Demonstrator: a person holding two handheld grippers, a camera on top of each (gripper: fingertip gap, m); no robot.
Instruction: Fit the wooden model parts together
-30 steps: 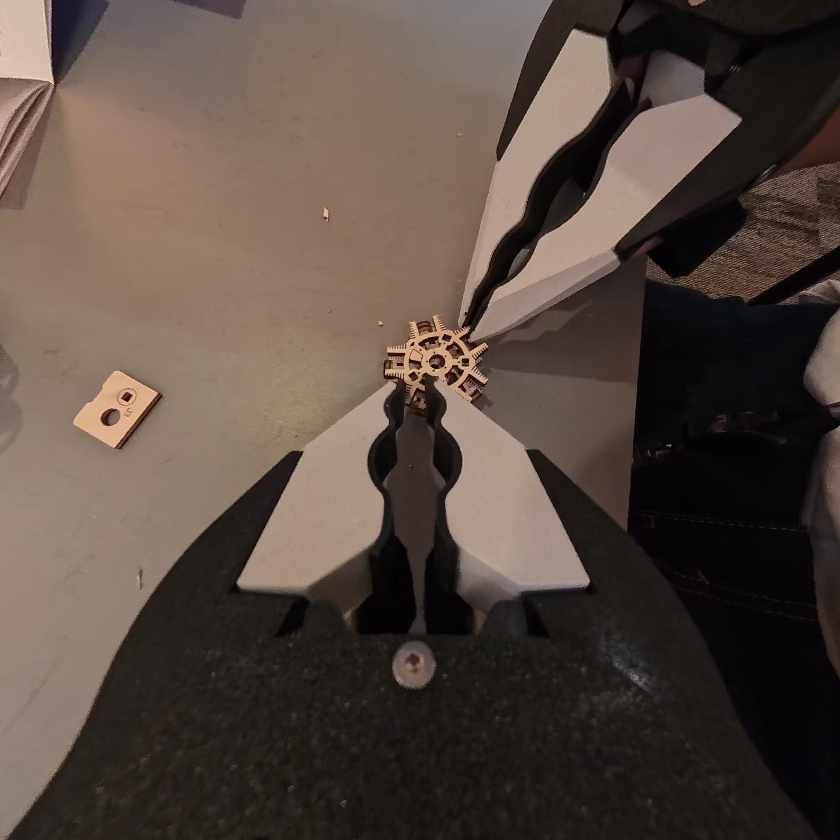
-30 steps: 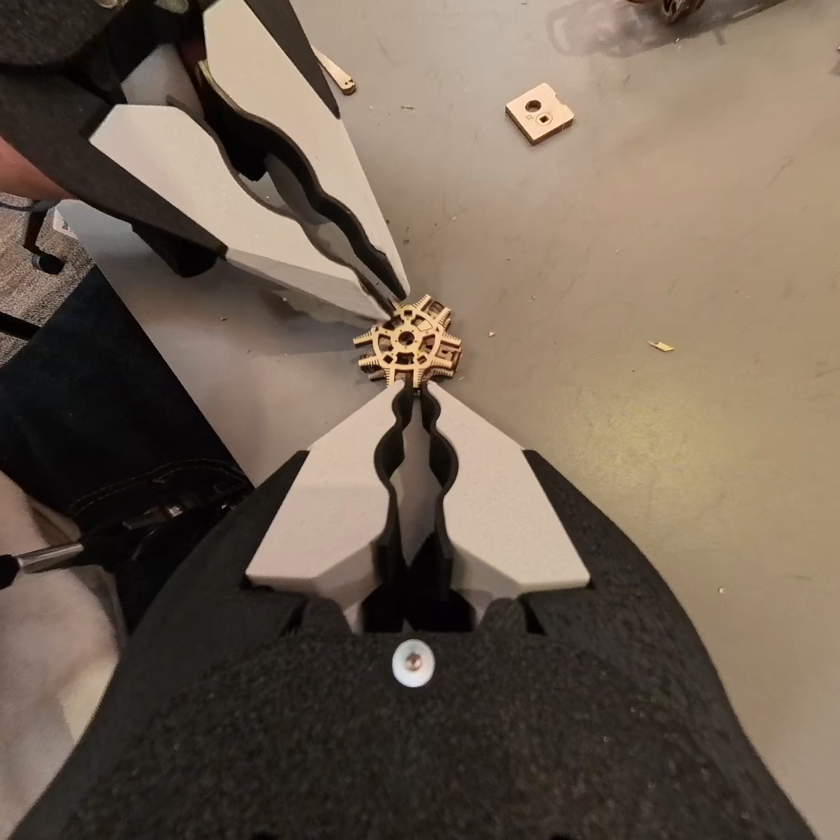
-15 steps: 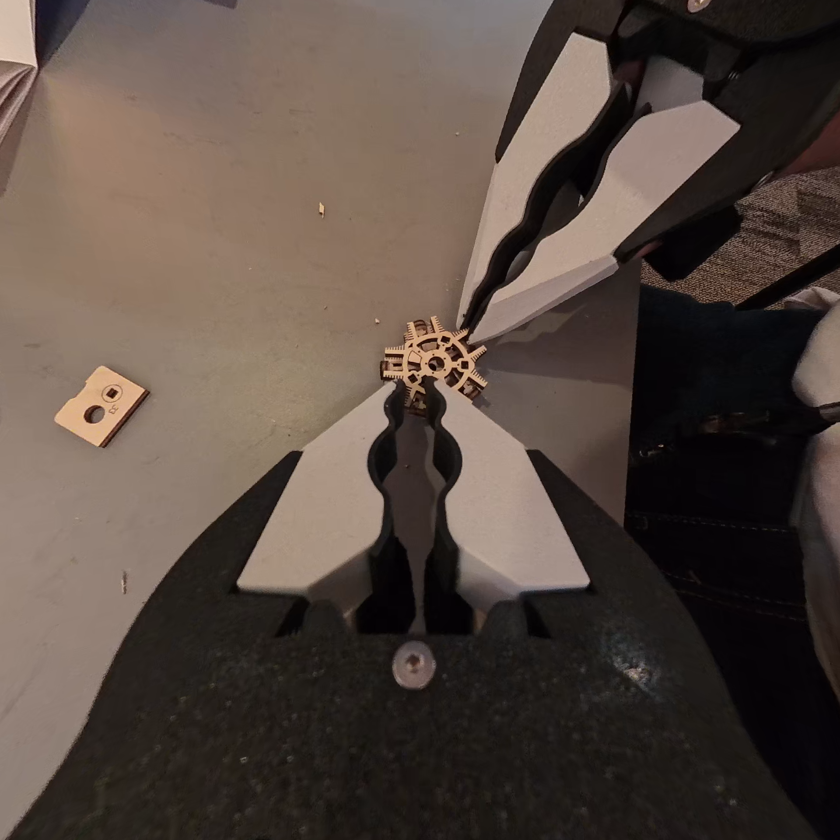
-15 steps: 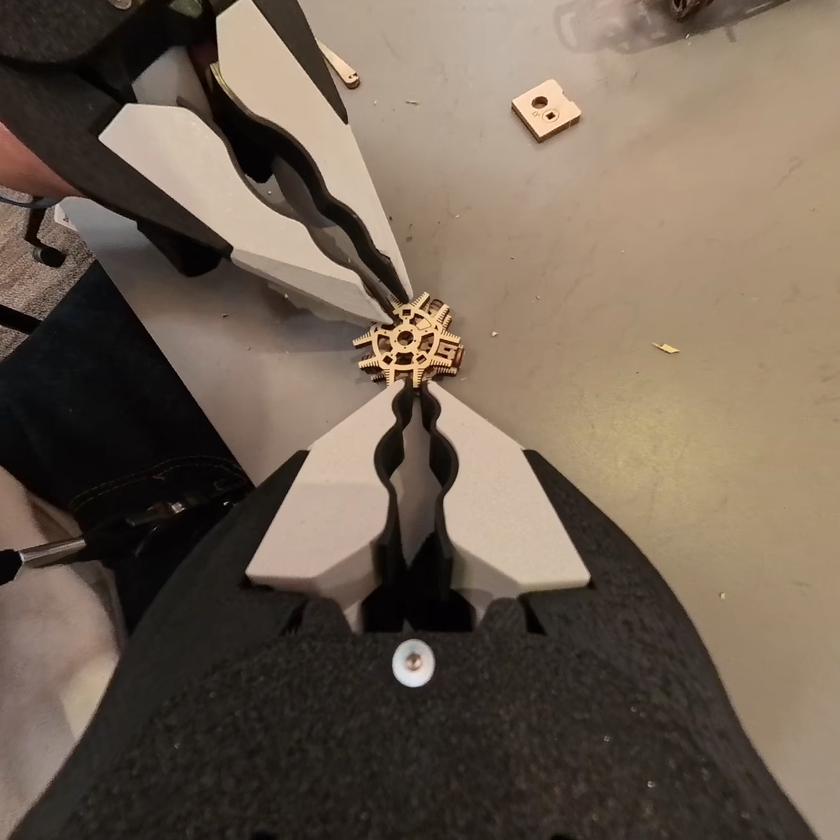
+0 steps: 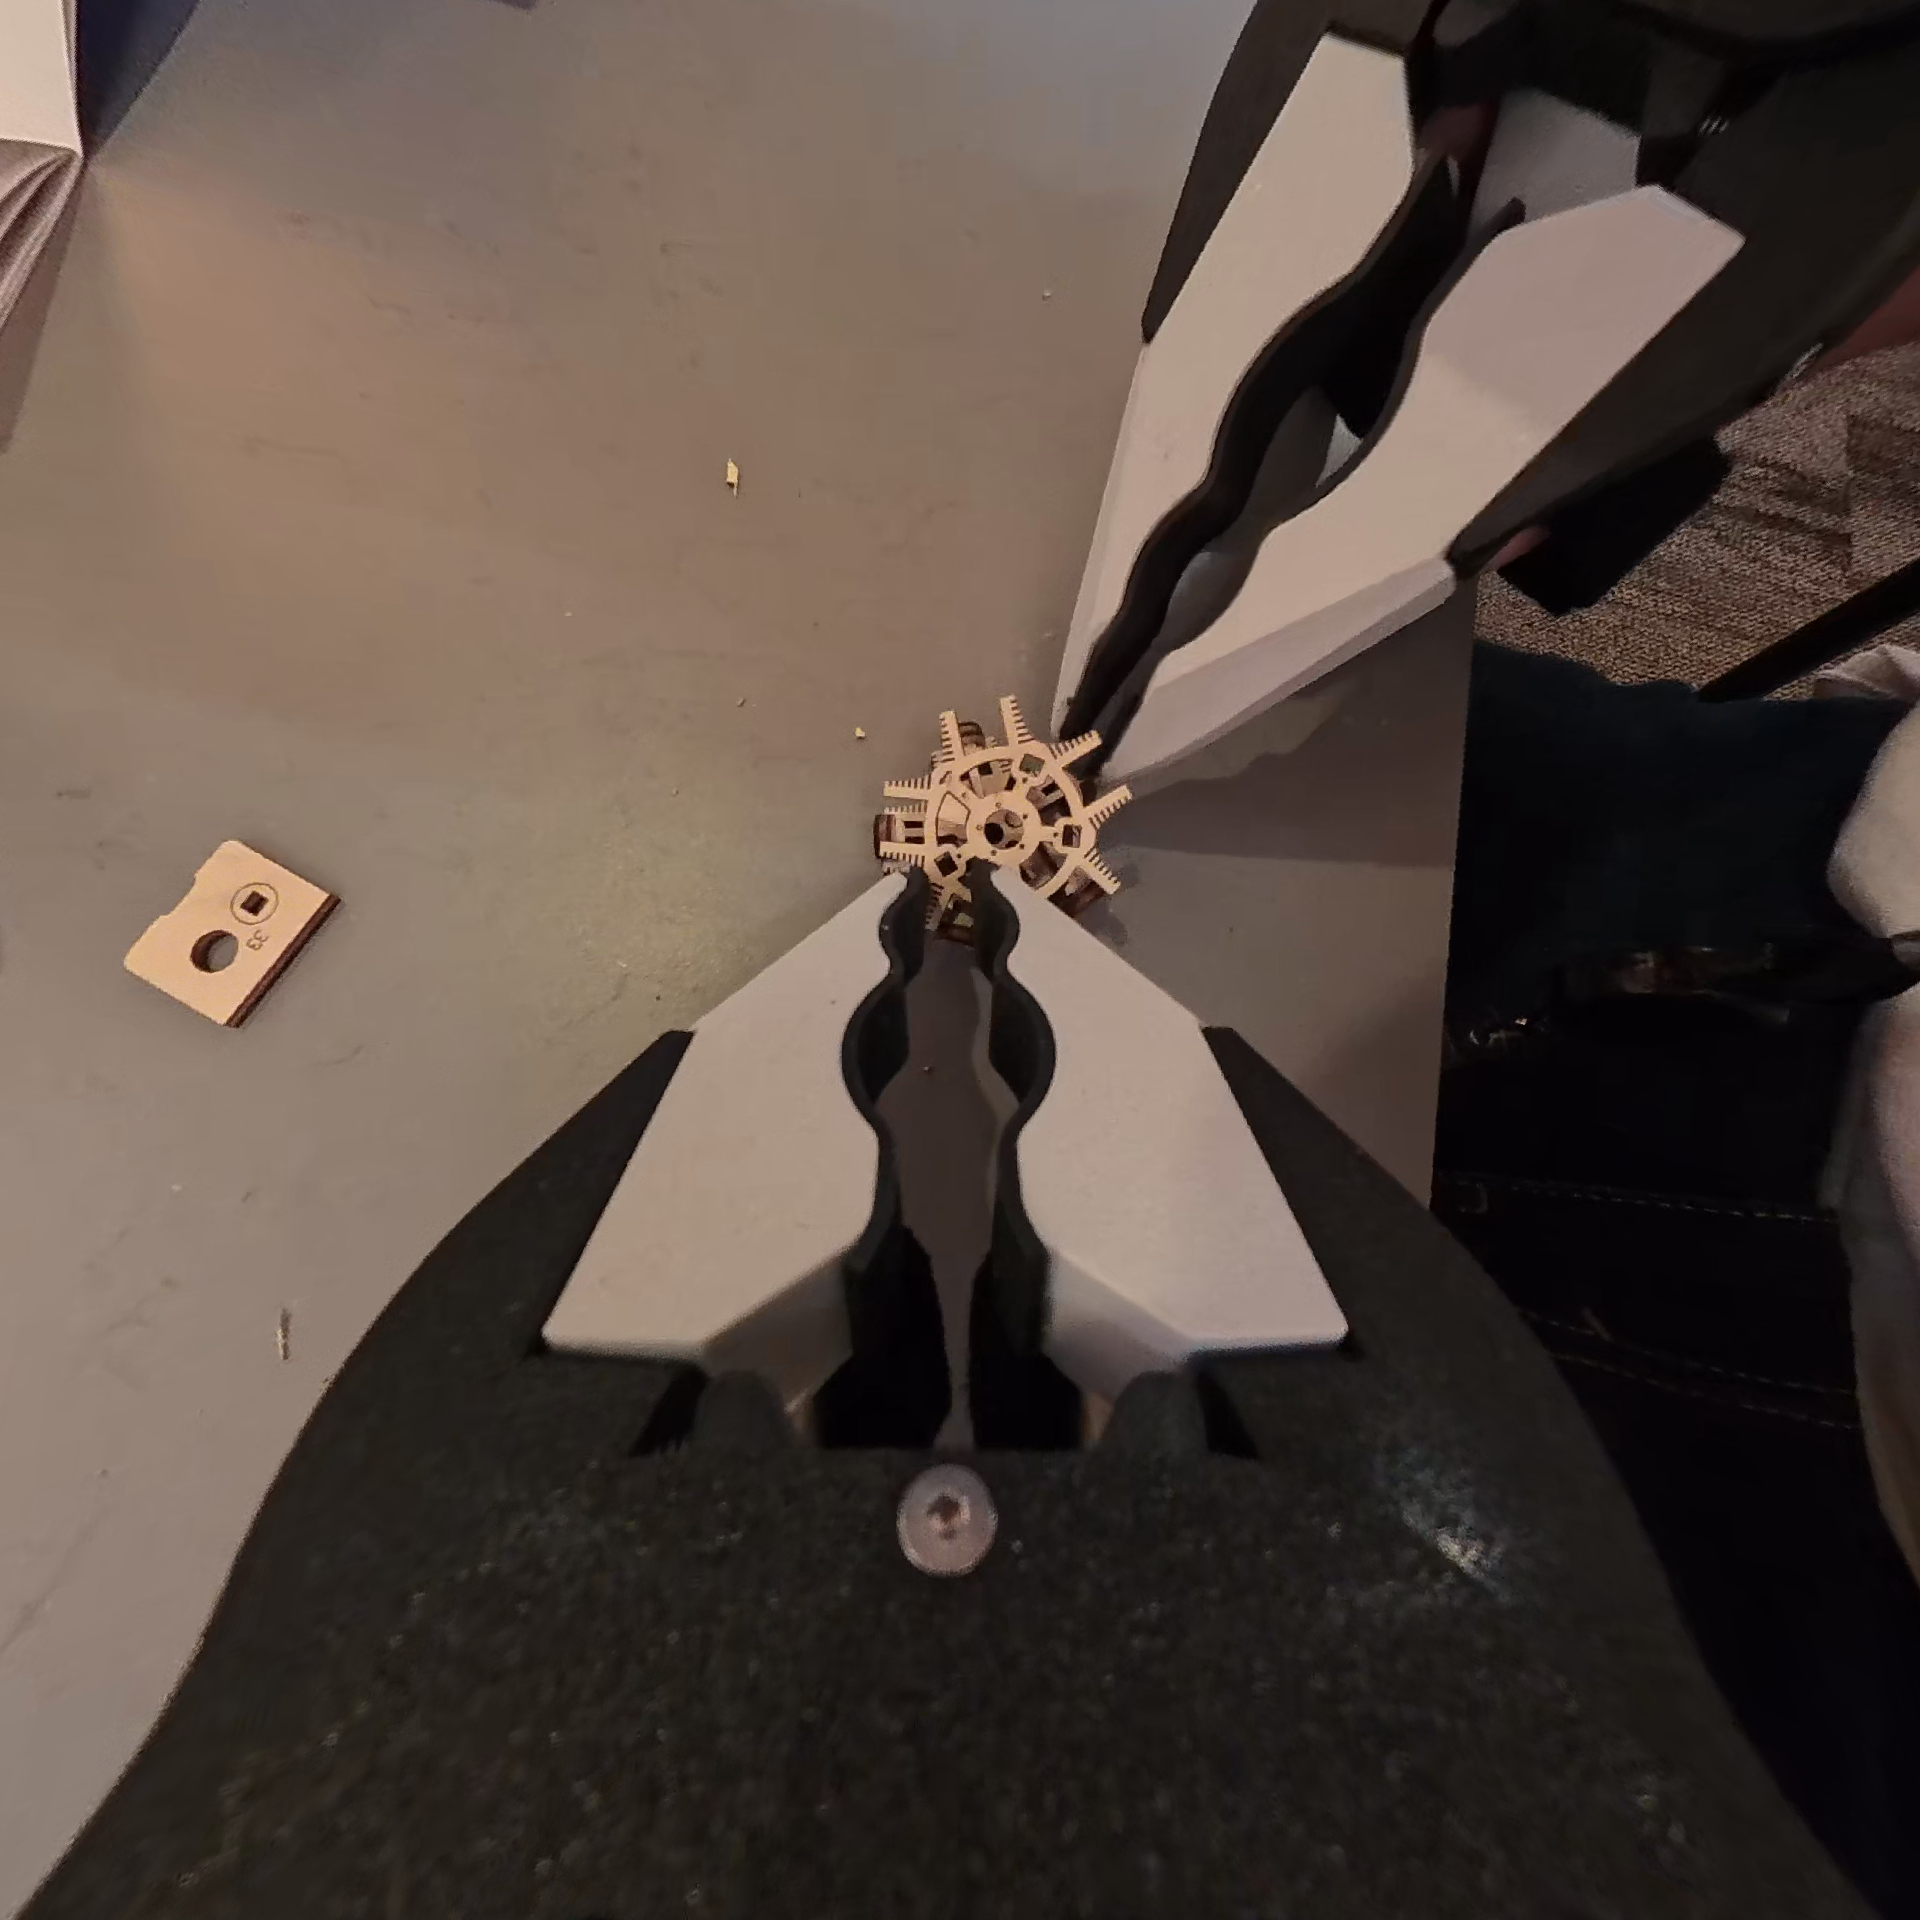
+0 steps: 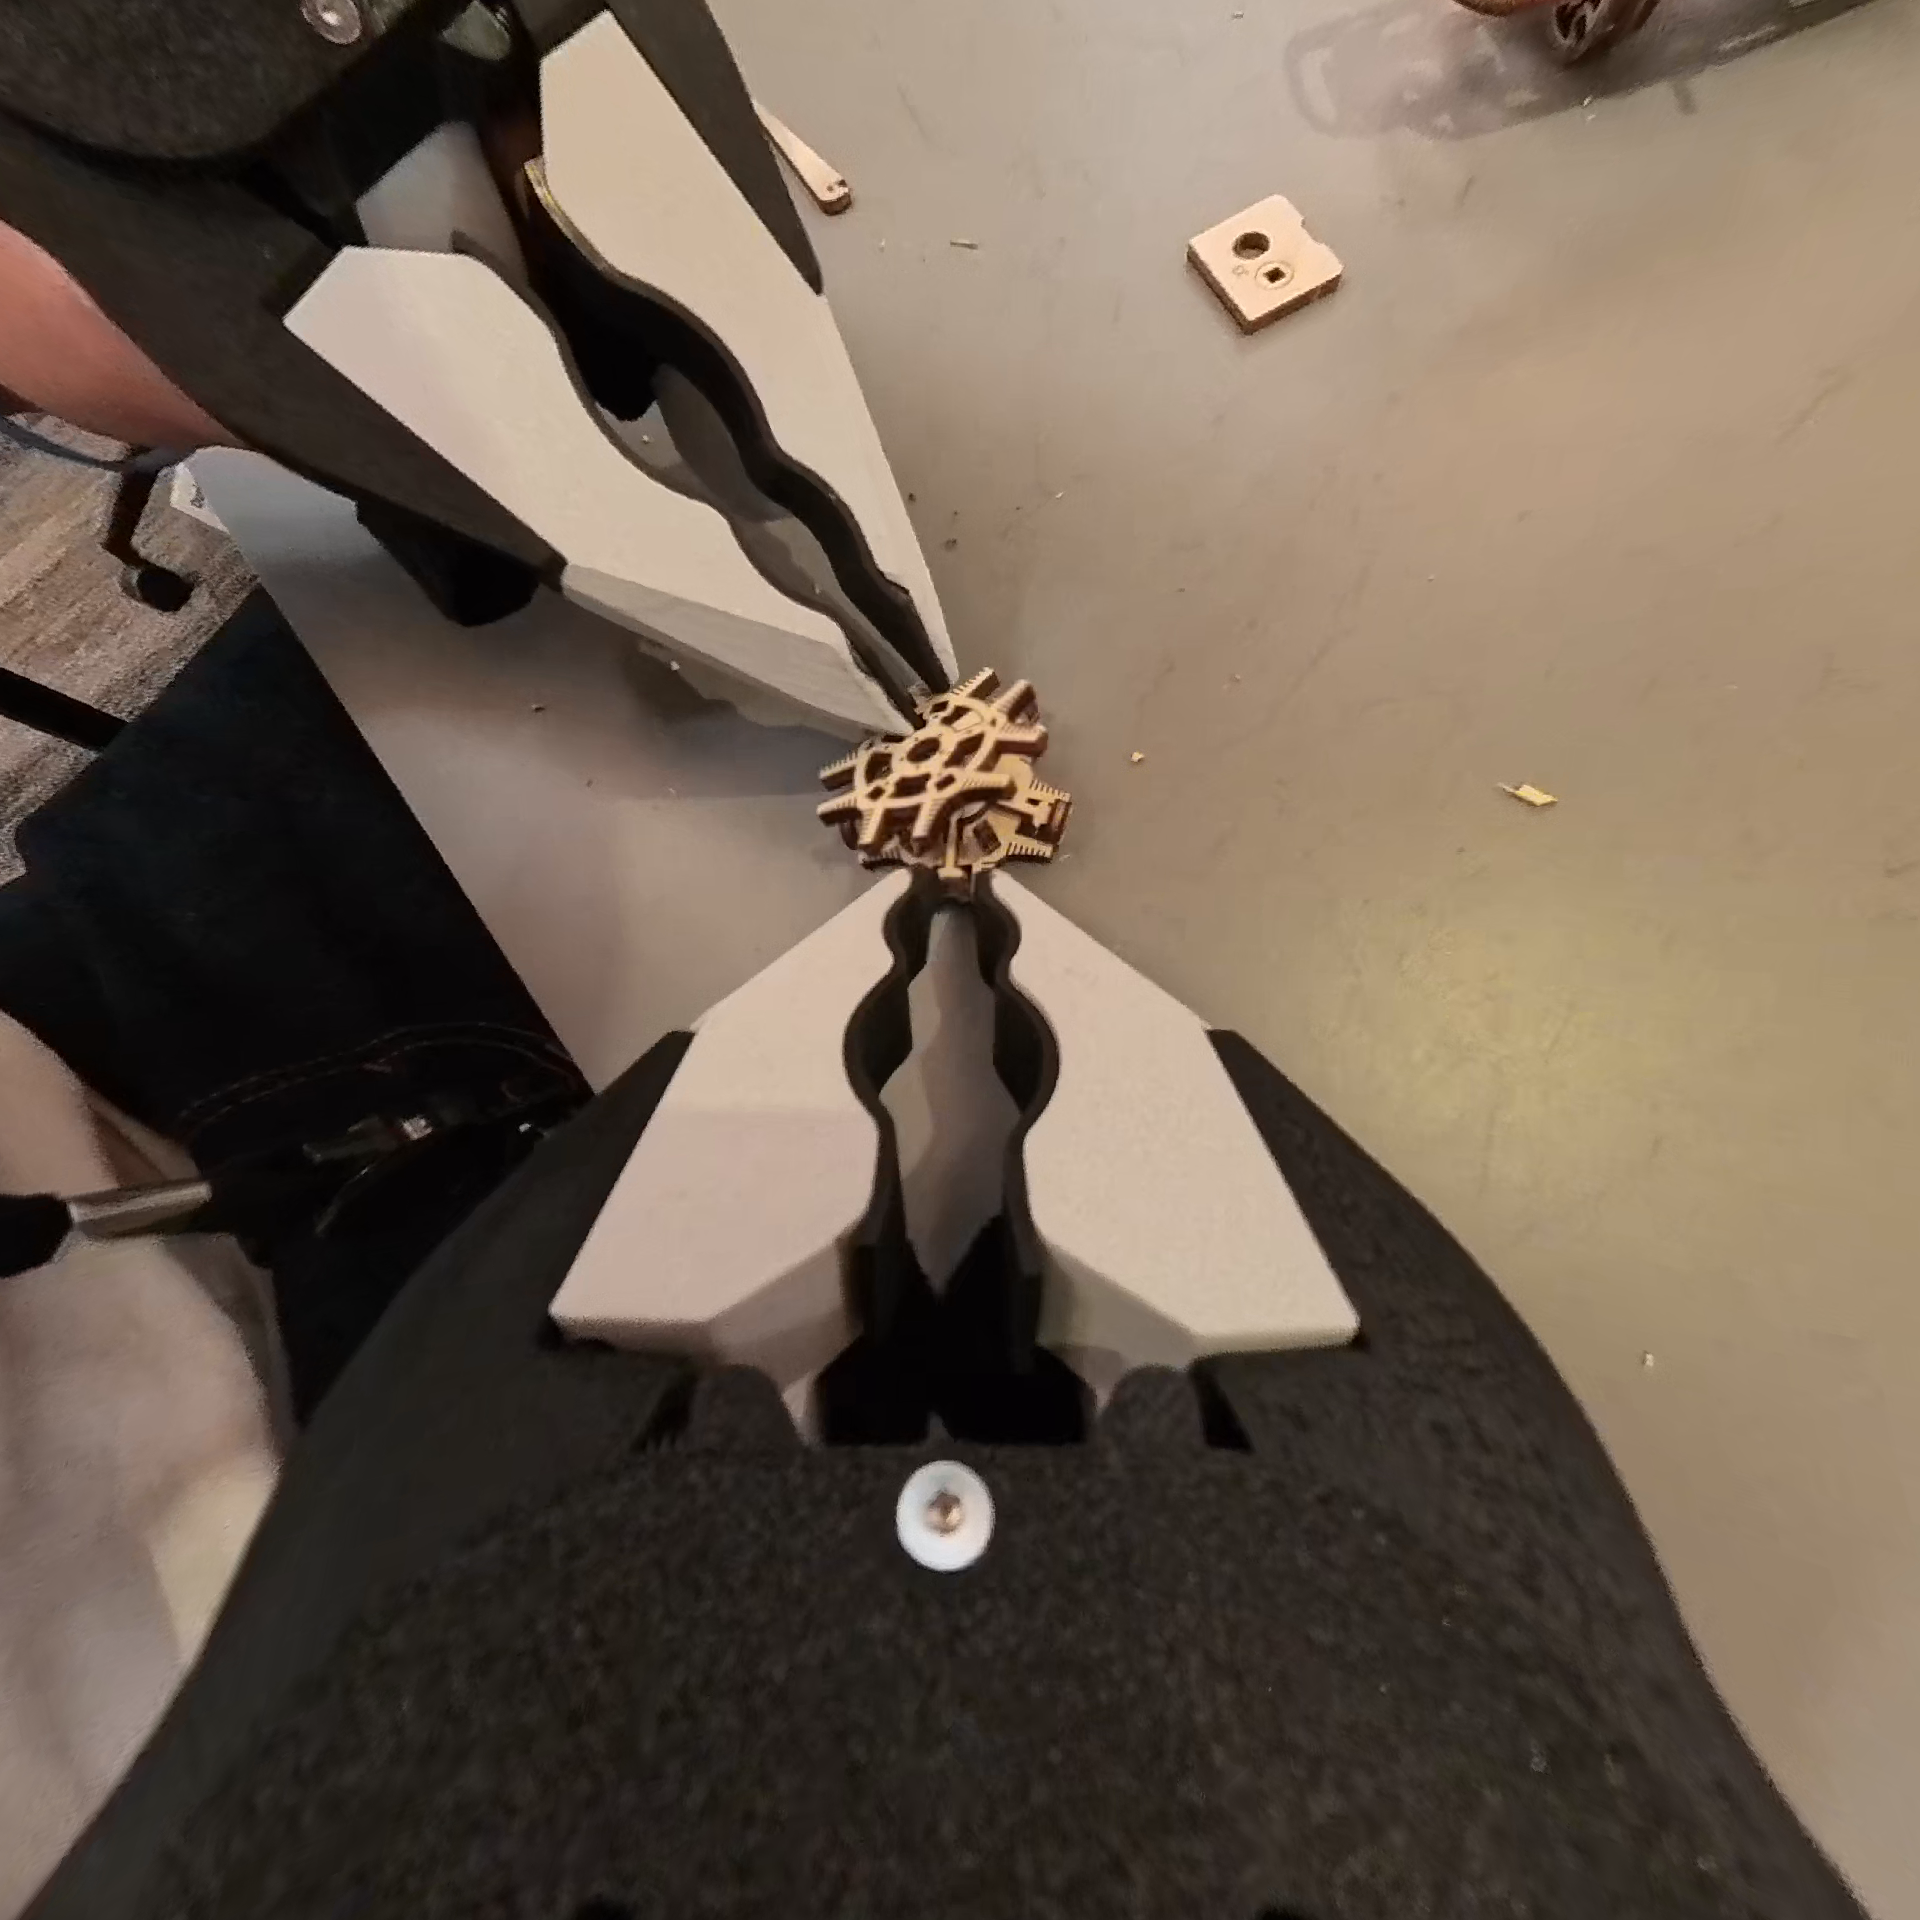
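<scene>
A small wooden gear-like assembly (image 5: 997,831) with toothed spokes is held just above the grey table near its edge. My left gripper (image 5: 951,894) is shut on its near spoke. My right gripper (image 5: 1086,727) comes in from the upper right, shut on another spoke. In the right wrist view the same assembly (image 6: 940,784) looks tilted, showing a second layer under the top wheel. My right gripper (image 6: 951,883) pinches its near edge, and my left gripper (image 6: 920,681) pinches its far left edge.
A flat square wooden piece with a round hole and a square hole (image 5: 231,921) lies on the table (image 5: 468,520); it also shows in the right wrist view (image 6: 1264,262). A thin wooden strip (image 6: 810,171) lies farther off. The table edge and a person's dark trousers (image 5: 1662,1039) are close by.
The assembly has tilted and turned between the two grippers; in the right wrist view its top wheel now leans, showing the lower layer. Both grippers stay shut on it.
</scene>
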